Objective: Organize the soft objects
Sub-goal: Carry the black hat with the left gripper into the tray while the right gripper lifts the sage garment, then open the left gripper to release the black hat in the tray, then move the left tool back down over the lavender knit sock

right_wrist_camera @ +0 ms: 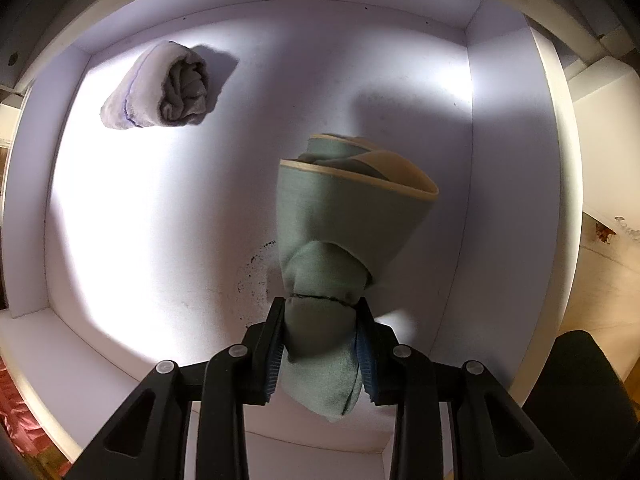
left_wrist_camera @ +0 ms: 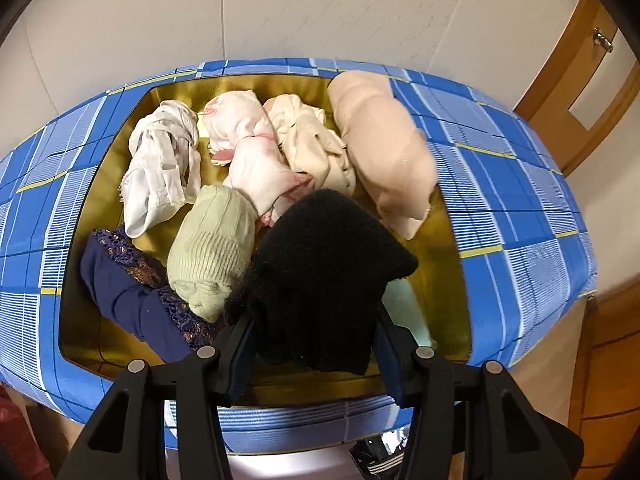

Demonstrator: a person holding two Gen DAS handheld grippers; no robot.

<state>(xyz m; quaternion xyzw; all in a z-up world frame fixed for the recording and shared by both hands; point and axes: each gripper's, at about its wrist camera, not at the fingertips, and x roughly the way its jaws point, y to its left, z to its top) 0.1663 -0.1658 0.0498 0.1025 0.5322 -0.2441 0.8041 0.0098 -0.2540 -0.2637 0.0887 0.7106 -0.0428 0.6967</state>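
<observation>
In the left wrist view my left gripper (left_wrist_camera: 314, 320) is shut on a black knit bundle (left_wrist_camera: 320, 248), held above the near side of a gold-lined box (left_wrist_camera: 444, 240). The box holds several rolled soft items: a pale green knit roll (left_wrist_camera: 212, 248), a navy lace piece (left_wrist_camera: 132, 288), a white garment (left_wrist_camera: 160, 168), a pink one (left_wrist_camera: 248, 148), a cream one (left_wrist_camera: 312, 148) and a beige one (left_wrist_camera: 384, 148). In the right wrist view my right gripper (right_wrist_camera: 320, 306) points down, shut on a rolled grey-green cloth (right_wrist_camera: 352, 216) that hangs over a white drawer floor (right_wrist_camera: 160, 220).
The box sits on a blue checked cover (left_wrist_camera: 520, 208) beside a white wall and a wooden door (left_wrist_camera: 580, 92). A mint item (left_wrist_camera: 404, 304) peeks out behind the black bundle. A rolled lilac-grey towel (right_wrist_camera: 160, 88) lies at the drawer's far left; white drawer walls (right_wrist_camera: 504, 160) enclose it.
</observation>
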